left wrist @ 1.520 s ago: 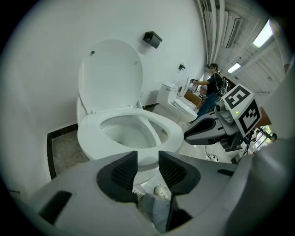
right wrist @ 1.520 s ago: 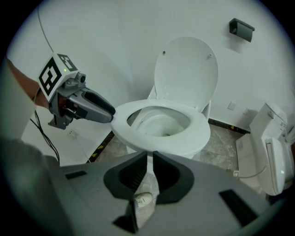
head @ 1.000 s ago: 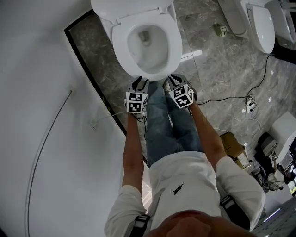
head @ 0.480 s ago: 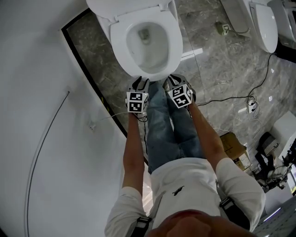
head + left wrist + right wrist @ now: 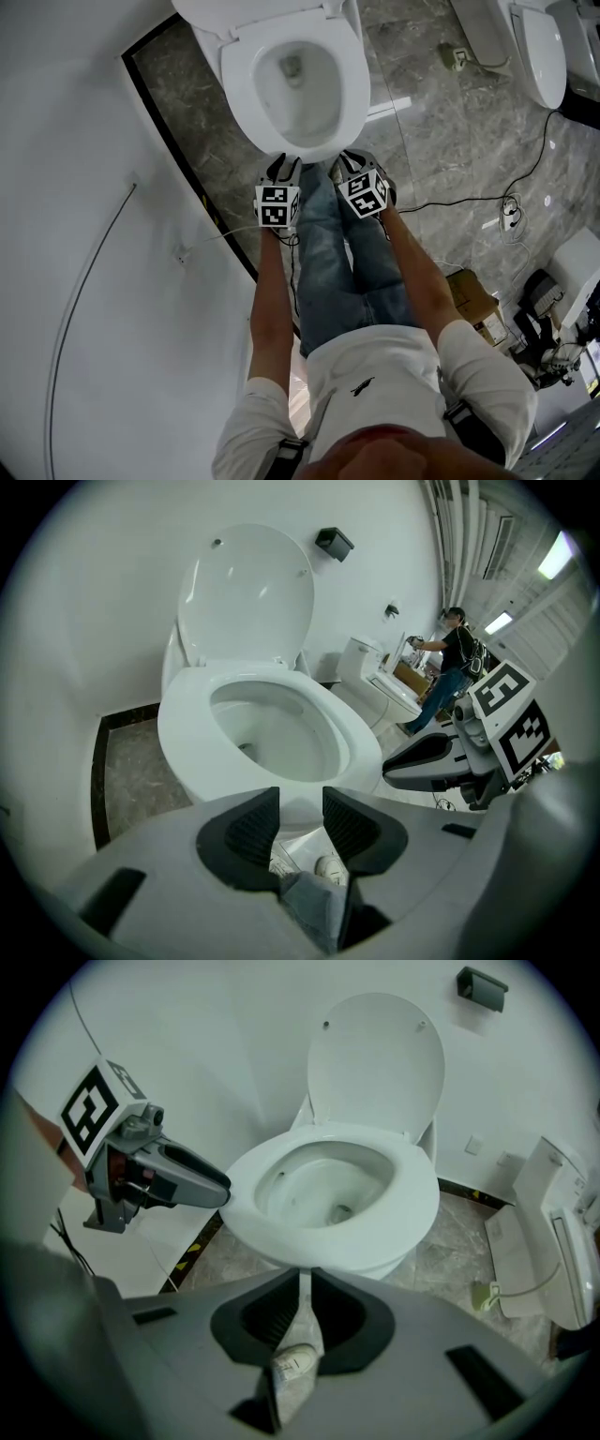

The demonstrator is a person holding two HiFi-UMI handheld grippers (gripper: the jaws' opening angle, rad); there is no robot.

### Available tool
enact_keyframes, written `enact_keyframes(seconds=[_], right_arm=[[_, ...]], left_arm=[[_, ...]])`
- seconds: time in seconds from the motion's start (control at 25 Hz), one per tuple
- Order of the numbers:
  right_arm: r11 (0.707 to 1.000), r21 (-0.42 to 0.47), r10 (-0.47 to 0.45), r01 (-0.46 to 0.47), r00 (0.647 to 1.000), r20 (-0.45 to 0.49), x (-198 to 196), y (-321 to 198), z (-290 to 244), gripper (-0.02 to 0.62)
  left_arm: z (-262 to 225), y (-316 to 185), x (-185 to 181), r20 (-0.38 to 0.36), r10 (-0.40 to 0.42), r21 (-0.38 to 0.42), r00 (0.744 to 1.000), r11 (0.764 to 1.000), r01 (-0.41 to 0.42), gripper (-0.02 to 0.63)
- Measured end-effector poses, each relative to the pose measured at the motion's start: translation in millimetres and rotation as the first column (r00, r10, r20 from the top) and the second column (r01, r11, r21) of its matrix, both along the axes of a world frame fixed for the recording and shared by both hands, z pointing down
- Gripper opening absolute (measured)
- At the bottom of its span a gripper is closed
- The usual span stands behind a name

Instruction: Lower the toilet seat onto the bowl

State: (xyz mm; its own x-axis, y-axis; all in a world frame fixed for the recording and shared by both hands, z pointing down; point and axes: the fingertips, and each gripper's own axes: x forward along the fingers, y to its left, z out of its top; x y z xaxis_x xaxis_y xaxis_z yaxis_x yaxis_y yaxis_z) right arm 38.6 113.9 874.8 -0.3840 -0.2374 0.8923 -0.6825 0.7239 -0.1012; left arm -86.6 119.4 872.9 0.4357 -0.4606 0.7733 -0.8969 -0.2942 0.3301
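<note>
At 12 o'clock from both grippers, seat looks already down; lid upright behind it. Left gripper spread, empty; right gripper pressed nearly together, empty. Advice: confirm seat lies flat; no slamming.

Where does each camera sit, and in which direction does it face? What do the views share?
Head view: on the person's head, facing steeply down at the white ceramic toilet; shows forearms, blue jeans, left gripper, right gripper.
Left gripper view: on the left gripper, low, facing the toilet's front and raised white lid; its jaws stand apart.
Right gripper view: on the right gripper, low, facing the same toilet; its jaws stand nearly together.
Shared: all show the toilet; each gripper view shows the other gripper.
</note>
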Motion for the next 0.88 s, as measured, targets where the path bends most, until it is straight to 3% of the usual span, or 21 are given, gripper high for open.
enact_keyframes(seconds=[0.4, 0.72, 0.88], right_arm=[[0.999, 0.041, -0.029, 0.028, 0.999, 0.024, 2.5, 2.6, -27.5, 0.057], [0.99, 0.143, -0.032, 0.016, 0.993, 0.111, -5.9, -15.5, -85.2, 0.046], [0.979, 0.203, -0.034, 0.002, 0.987, 0.154, -9.6, -28.8, -118.5, 0.04]], left_arm=[[-25.4, -4.7, -2.5, -0.005, -0.039, 0.06, 0.999, 0.997, 0.039, 0.152], [-72.3, -15.3, -6.2, -0.003, -0.047, 0.146, 0.999, 0.988, 0.047, 0.15], [-100.0, -21.2, -4.8, -0.005, -0.05, 0.196, 0.999, 0.979, 0.05, 0.118]])
